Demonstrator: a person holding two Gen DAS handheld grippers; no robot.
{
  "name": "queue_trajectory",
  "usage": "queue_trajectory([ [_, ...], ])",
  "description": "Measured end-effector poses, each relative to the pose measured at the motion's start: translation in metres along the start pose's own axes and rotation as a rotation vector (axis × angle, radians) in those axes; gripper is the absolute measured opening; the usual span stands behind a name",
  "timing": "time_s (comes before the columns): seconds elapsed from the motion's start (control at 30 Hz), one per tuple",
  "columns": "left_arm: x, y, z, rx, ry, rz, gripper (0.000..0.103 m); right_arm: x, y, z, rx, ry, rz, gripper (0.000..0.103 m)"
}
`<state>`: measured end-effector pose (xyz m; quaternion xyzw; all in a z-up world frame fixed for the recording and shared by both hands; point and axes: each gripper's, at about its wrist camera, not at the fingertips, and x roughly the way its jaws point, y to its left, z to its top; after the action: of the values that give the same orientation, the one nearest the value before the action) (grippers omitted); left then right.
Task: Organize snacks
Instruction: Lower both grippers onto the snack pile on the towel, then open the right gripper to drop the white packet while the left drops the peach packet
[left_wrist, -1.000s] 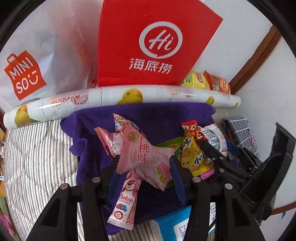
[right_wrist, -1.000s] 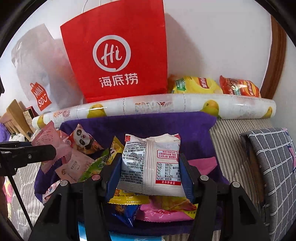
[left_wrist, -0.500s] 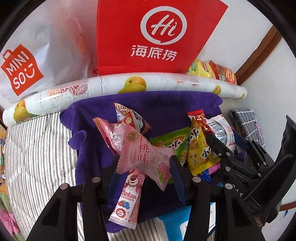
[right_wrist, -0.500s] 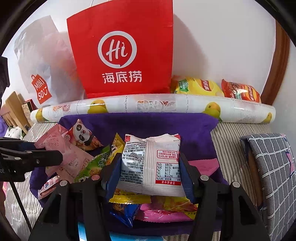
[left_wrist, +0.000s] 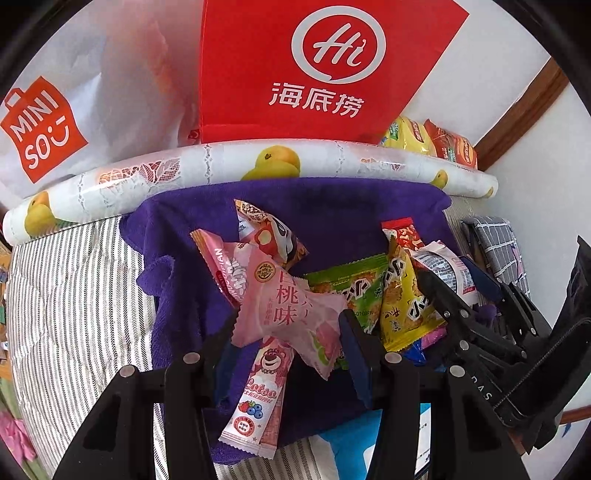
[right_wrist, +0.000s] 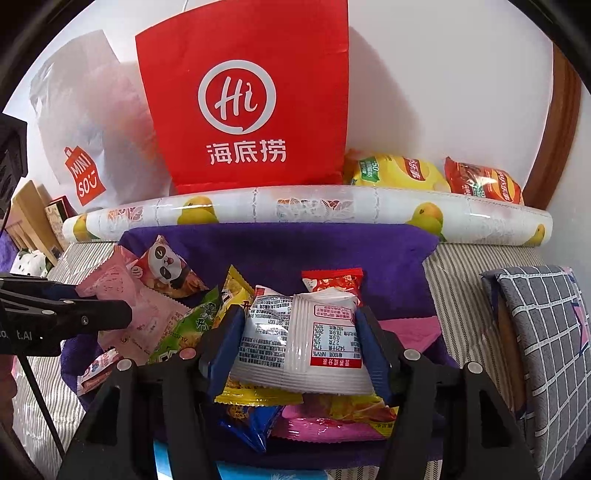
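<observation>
Left hand-held gripper (left_wrist: 288, 332): narrow, its blue pads pinching a pink peach-flavour packet (left_wrist: 291, 314) at the packet's middle; the packet is raised above the pile.
Pink packet, axis: long axis slants from far left to near right, crimped ends sticking out past both pads, printed face up toward the camera.
Right hand-held gripper (right_wrist: 299, 339): jaws opening around a white packet (right_wrist: 303, 332) that sits between the pads; the pads look to be touching its sides, so the grip is loosening, not yet clear.
White packet, axis: long axis runs left to right across the jaws, label side up, lying on top of a yellow packet (right_wrist: 255, 397) and a pink flat packet (right_wrist: 325, 426).
Snack pile: a green packet (left_wrist: 347, 288), a panda packet (right_wrist: 166, 269), a red packet (right_wrist: 332, 282) and a strawberry stick (left_wrist: 258, 398) lie mixed on a purple towel (right_wrist: 295, 251) spread on a striped bed (left_wrist: 74, 295).
Beyond: a rolled fruit-print sheet (right_wrist: 314, 210) bounds the far edge of the towel; behind it stand a red paper bag (right_wrist: 243, 99) and a white bag (right_wrist: 81, 122), with two chip bags (right_wrist: 432, 173) at far right.
Progress: early, by my reading; most snacks are unsorted in one heap, and only the two held packets are being dealt with.
</observation>
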<state>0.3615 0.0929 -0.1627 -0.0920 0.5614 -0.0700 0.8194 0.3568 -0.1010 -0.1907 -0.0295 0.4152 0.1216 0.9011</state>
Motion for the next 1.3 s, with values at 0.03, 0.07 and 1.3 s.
queue_trajectory([
  [0.03, 0.0, -0.001, 0.0, 0.006, -0.002, 0.006, 0.05, 0.0, 0.0, 0.0, -0.001, 0.0, 0.0, 0.062],
  [0.07, -0.001, -0.002, 0.001, 0.014, -0.006, 0.015, 0.05, -0.001, 0.001, 0.0, -0.003, 0.0, 0.0, 0.063],
  [1.3, -0.118, -0.048, -0.04, 0.102, -0.247, 0.025, 0.076, -0.175, 0.022, -0.017, -0.014, -0.117, -0.079, 0.07],
])
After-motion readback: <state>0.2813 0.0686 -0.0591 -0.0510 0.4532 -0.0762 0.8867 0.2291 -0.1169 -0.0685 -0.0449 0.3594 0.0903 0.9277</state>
